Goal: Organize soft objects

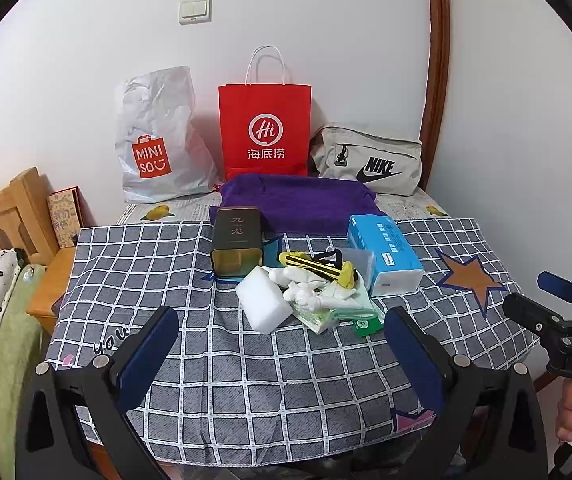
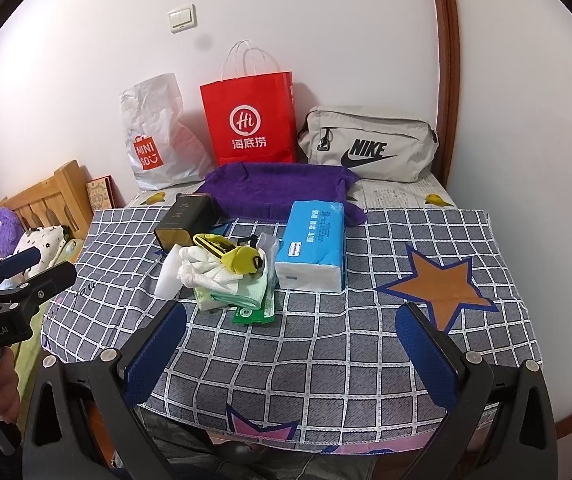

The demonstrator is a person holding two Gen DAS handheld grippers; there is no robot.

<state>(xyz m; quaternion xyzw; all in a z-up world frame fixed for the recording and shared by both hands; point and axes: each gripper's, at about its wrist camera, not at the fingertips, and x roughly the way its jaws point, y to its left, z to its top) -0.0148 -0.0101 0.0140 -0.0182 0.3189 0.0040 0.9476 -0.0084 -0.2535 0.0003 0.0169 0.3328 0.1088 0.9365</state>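
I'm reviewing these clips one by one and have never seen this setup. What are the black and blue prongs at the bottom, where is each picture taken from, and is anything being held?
There is no robot here. A person holds a hand-operated gripper in each hand, and each one carries a wide-angle camera looking forward along its jaws. The prongs are those jaws: the left gripper in one picture, the right gripper in the other. Both are open and hold nothing.

On the checked cloth lies a small pile: a white sponge block, white crumpled soft pieces, a yellow and black item and green packets. Beside it lie a dark tin and a blue tissue pack, with a purple towel behind. Three bags stand by the wall.
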